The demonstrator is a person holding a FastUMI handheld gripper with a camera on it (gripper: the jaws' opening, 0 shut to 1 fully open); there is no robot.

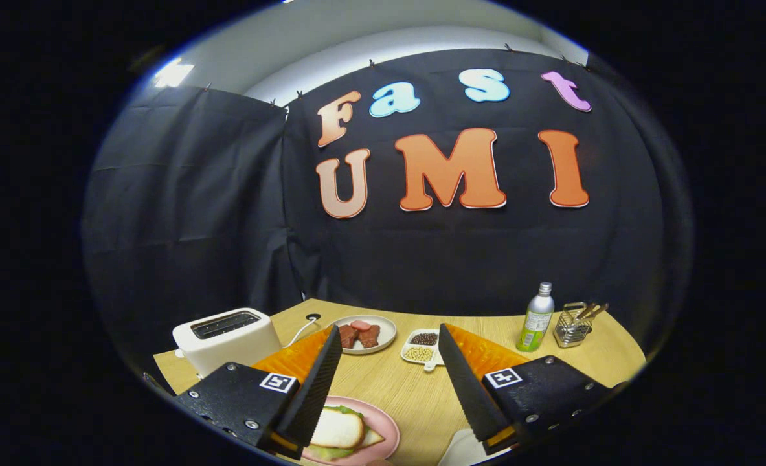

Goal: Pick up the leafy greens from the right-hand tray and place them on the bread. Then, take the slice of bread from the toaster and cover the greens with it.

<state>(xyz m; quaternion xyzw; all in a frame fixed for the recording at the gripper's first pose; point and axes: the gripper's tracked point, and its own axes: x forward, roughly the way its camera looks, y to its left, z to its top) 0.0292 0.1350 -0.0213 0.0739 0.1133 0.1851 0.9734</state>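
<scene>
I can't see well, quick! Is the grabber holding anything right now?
Gripper: open, jaws spread wide, holding nothing. The sandwich sits on its pink plate near the left jaw, with bare table between the jaws.

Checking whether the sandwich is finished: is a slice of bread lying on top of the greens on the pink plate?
Yes: a bread slice lies over the greens on the pink plate, near the open gripper.

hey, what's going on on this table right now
A hand-held gripper hovers over a wooden table with its fingers wide open, holding nothing. On the pink plate beside one finger, a bread slice lies on leafy greens, so the sandwich looks assembled. The white toaster stands beyond that finger, with a plate of meat, a small dish of beans, a bottle and a utensil rack beyond the fingers.
</scene>
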